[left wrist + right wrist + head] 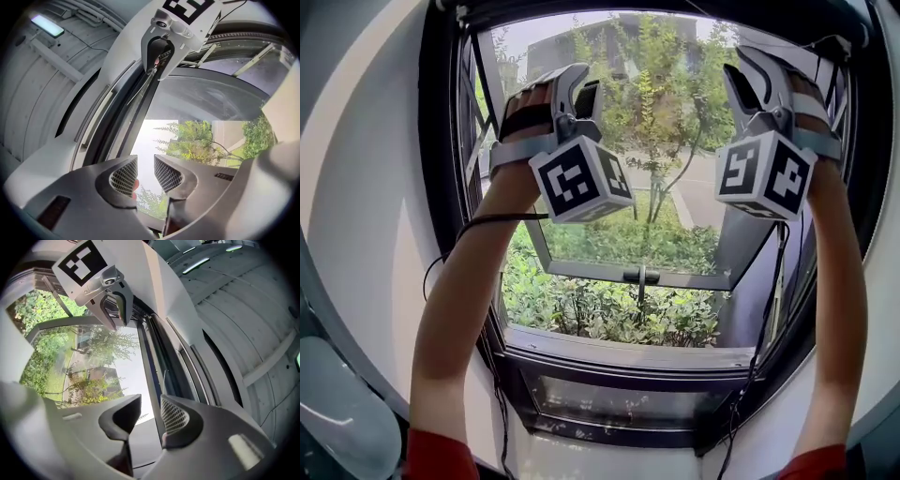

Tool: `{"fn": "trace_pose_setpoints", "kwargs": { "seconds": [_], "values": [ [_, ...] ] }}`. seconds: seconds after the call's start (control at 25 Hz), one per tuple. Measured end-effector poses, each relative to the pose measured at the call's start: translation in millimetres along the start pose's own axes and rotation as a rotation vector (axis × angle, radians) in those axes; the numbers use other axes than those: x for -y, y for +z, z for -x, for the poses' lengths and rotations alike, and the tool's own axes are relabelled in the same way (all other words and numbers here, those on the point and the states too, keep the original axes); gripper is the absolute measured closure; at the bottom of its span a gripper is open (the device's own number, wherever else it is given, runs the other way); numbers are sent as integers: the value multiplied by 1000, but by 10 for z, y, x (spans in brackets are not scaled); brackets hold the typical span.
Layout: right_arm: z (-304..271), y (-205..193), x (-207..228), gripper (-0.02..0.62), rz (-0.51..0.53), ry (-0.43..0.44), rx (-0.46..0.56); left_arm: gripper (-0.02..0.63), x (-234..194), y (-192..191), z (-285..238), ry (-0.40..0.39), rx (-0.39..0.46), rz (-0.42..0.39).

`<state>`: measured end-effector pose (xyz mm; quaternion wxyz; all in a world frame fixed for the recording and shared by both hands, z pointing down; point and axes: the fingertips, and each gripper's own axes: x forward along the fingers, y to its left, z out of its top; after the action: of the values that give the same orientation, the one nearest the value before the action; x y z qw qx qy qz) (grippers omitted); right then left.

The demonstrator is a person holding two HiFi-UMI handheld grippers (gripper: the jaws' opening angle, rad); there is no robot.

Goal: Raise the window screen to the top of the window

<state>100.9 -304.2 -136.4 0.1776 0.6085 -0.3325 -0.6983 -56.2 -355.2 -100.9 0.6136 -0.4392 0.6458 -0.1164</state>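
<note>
Left gripper [145,169] and right gripper [151,409] both gape empty, raised near the window's [628,354] top edge; white wall [366,234] surrounds.

The left gripper [581,89] and the right gripper [757,80] were up side by side, well apart, before the upper part of the window frame [609,352]. Beyond them the open sash [581,270] stood outward, its handle [641,277] on the bottom rail. Shrubs [609,314] lay below it, and a tree [661,112] stood farther behind.
</note>
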Motion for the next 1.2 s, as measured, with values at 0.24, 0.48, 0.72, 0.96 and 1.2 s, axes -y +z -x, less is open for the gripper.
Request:
{"fn": "trace_pose_setpoints", "kwargs": {
  "seconds": [0.24,0.48,0.72,0.96,1.2],
  "values": [
    [153,88,-74,472,1,13,19,514,138,-160,150,-33,-17,73],
    [376,113,-199,472,-15,23,41,512,255,-165,360,-46,-5,114],
    [535,92,-378,472,-49,34,39,512,373,-135,548,-62,20,115],
    [722,71,-559,472,-70,55,38,512,448,-39,731,-74,50,115],
    [965,70,-721,472,-115,72,43,512,552,30,960,-94,82,170]
  ]
}}
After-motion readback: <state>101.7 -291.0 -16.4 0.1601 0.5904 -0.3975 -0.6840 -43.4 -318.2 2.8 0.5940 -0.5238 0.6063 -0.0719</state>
